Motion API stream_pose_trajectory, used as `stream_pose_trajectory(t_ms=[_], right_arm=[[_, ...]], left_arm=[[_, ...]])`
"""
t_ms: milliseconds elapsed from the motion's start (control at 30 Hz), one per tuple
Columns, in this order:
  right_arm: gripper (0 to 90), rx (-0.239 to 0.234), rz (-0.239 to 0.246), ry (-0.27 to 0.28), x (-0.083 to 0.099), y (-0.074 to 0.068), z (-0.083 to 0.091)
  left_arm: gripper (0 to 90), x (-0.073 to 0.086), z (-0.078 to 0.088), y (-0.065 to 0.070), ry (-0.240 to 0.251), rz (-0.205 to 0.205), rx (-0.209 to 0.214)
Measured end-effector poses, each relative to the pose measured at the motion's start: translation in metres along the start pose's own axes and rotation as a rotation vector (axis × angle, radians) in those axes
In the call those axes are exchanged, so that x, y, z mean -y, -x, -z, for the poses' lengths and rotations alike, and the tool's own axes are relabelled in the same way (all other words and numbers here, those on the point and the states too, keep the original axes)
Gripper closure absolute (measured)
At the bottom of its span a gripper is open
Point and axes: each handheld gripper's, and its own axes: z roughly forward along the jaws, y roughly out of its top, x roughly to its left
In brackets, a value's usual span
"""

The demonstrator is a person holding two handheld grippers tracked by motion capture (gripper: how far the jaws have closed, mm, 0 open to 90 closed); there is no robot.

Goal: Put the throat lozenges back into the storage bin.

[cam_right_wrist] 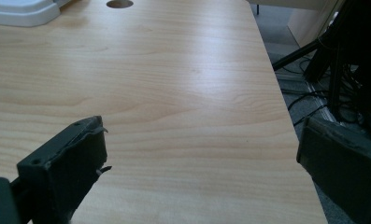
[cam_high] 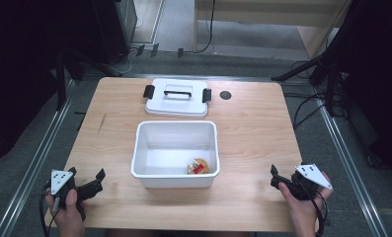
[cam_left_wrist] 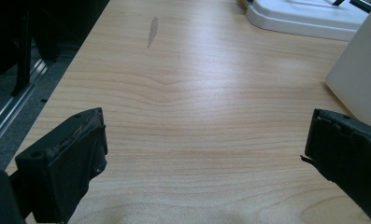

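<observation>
High view: white bin (cam_high: 149, 148) sits mid-table, open, with its lid (cam_high: 176, 101) lying flat just behind it, apart from the bin. One small round item (cam_high: 198, 167), tan with a red patch, lies in the bin's near right corner; too small to tell what it is. Left gripper (cam_high: 87, 180) rests at the near left corner of the wooden table (cam_high: 253, 138), jaws spread, nothing between them. Right gripper (cam_high: 285, 178) at the near right edge, jaws also spread and empty, held in the hand (cam_high: 302, 207).

Left gripper view: both jaws wide apart over bare wood, bin wall (cam_left_wrist: 360, 79) at right, lid edge (cam_left_wrist: 309, 18) at the top. Right gripper view: jaws wide apart over bare wood near the table's right edge, a round dark hole (cam_right_wrist: 119, 3) in the tabletop far up, lid corner (cam_right_wrist: 19, 11) top left.

Progress, judged: item already in the bin, lid off. Looks like either the end of a put-in step or a pause before closing; what is left is likely setting the lid back on, or nothing. Neither gripper is near the lid or bin now.

Hard to see: the item's identity, the bin floor under its near wall, lid latches (cam_high: 148, 91) only as dark blobs, right gripper's far jaw partly behind the hand, both forearms cut off at the bottom edge
</observation>
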Motion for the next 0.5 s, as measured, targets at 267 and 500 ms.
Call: stream_pose_trajectory(t_ms=[267, 500], right_arm=[[5.3, 0.026, -0.010, 0.011, 0.014, 0.014, 0.018], [5.6, 0.022, -0.022, 0.015, 0.027, 0.023, 0.032]], left_arm=[[0.0, 0.000, 0.000, 0.000, 0.000, 0.002, 0.001], [0.0, 0.000, 0.000, 0.000, 0.000, 0.001, 0.000]])
